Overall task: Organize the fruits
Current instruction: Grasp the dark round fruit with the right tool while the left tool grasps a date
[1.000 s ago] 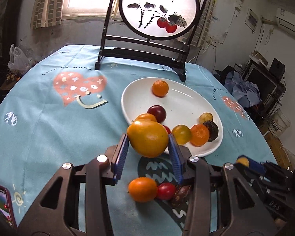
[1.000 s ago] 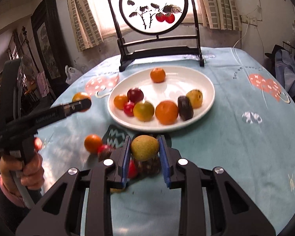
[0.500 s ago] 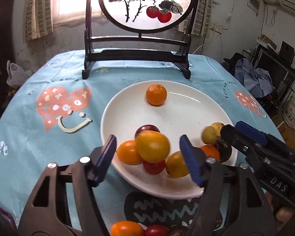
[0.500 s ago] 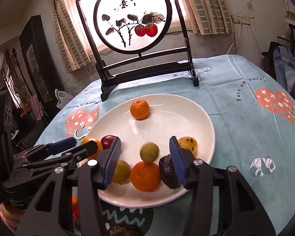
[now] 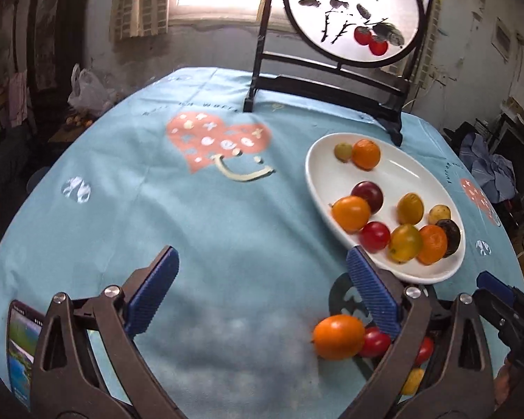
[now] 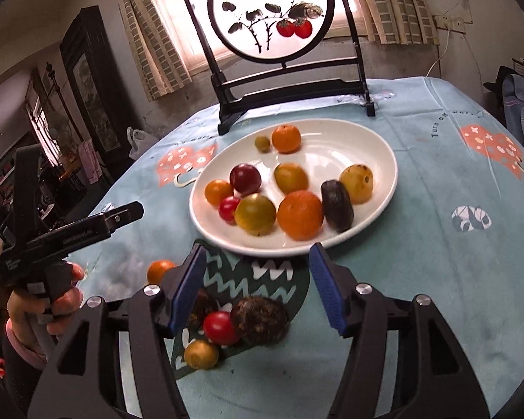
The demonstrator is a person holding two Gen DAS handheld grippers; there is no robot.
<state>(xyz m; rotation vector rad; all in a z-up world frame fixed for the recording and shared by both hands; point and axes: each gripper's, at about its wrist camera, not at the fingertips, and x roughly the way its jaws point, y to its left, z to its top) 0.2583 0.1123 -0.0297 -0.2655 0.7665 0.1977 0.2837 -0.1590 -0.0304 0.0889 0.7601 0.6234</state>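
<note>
Several loose fruits [image 6: 227,328] sit bunched near the table's near edge, just short of the white plate [image 6: 373,216], and with both left tongs [image 5: 262,293] and right tongs [image 6: 258,279] opening empty, a clumsy grab risks rolling one off.

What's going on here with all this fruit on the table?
A person is sorting fruit onto a white plate with a handheld gripper in each hand. Both the left gripper and the right gripper are empty, jaws opening. The plate holds ten fruits. An orange fruit, a red tomato, a dark brown fruit and a few more wait on the tablecloth.
</note>
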